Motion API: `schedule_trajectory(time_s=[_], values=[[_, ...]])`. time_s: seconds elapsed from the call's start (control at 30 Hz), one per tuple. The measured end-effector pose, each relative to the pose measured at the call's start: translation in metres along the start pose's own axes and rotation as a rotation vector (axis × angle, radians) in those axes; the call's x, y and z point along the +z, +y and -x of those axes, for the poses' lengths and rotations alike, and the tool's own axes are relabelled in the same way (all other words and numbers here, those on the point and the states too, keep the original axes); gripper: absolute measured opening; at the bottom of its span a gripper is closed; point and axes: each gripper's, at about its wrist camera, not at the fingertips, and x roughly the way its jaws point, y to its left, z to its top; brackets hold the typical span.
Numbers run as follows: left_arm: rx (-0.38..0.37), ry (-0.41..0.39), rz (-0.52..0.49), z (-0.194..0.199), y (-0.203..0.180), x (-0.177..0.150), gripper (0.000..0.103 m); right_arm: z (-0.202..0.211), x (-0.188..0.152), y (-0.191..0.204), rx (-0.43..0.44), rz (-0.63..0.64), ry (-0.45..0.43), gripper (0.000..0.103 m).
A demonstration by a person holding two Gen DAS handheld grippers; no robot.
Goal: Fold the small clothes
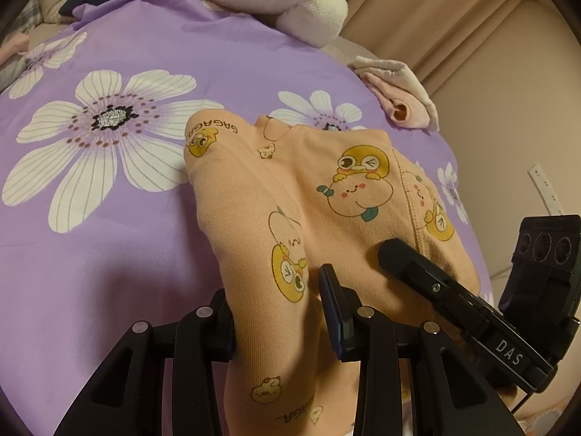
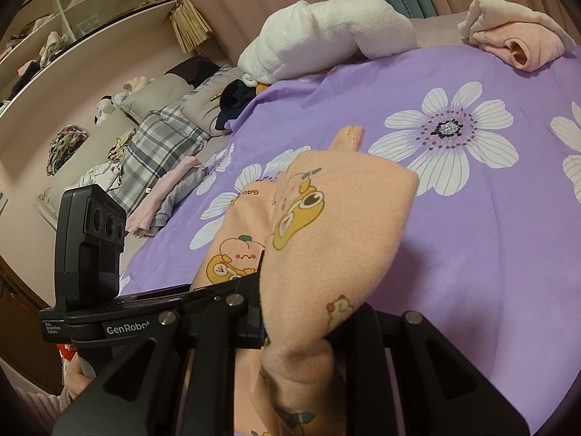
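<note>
A small peach garment (image 1: 326,200) printed with yellow cartoon chicks lies bunched on the purple flowered bedspread (image 1: 90,236). My left gripper (image 1: 279,312) is shut on a fold of it, the cloth passing between the two fingers. My right gripper (image 2: 294,323) is shut on another part of the same garment (image 2: 326,239), which drapes over its fingers and hides the tips. In the left wrist view the right gripper's finger (image 1: 417,269) rests on the garment from the right. The left gripper's body (image 2: 90,250) shows at the left of the right wrist view.
A folded pink garment (image 1: 399,94) lies at the far edge of the bed; it also shows in the right wrist view (image 2: 515,36). A white plush towel roll (image 2: 326,40) lies at the head. Pillows, a plaid cloth (image 2: 159,141) and shelves (image 2: 54,36) are to the left.
</note>
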Motion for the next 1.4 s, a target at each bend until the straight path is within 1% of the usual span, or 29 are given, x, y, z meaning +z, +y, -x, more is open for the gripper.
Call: schedule_trajectory(time_s=[0.9,1.4], values=[[0.02,0.042,0.023,-0.024,0.009,0.008,0.035,-0.022,-0.002,-0.012,-0.022,-0.043,0.038,0.019],[0.039,0.058,0.026,-0.033,0.013,0.008,0.035,-0.03,-0.006,-0.026,-0.062,-0.098,0.063,0.02]])
